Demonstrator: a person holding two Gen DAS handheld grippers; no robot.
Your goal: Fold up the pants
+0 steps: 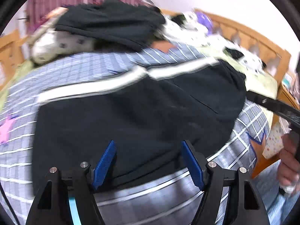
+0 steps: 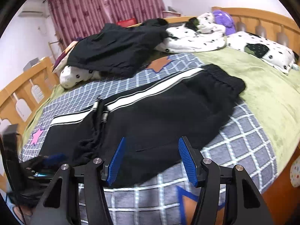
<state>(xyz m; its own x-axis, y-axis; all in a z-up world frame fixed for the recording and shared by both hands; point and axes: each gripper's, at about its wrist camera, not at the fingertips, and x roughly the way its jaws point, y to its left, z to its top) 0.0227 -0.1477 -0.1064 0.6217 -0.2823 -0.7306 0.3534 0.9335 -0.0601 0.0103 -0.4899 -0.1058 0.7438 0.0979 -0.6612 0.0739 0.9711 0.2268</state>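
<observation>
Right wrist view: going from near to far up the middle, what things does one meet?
Tongs → black pants → checked blanket → heap of dark clothes → pink curtain.

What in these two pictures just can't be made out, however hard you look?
- Left wrist view: motion blur smears the black pants and their white stripe, so seams and folds are lost.
- Right wrist view: the left tool is at the frame's edge, partly dark; its jaws are unclear.
- Both views: the pants' near edge is hidden behind the open tools.
- Underside of the dark clothes pile: hidden.
</observation>
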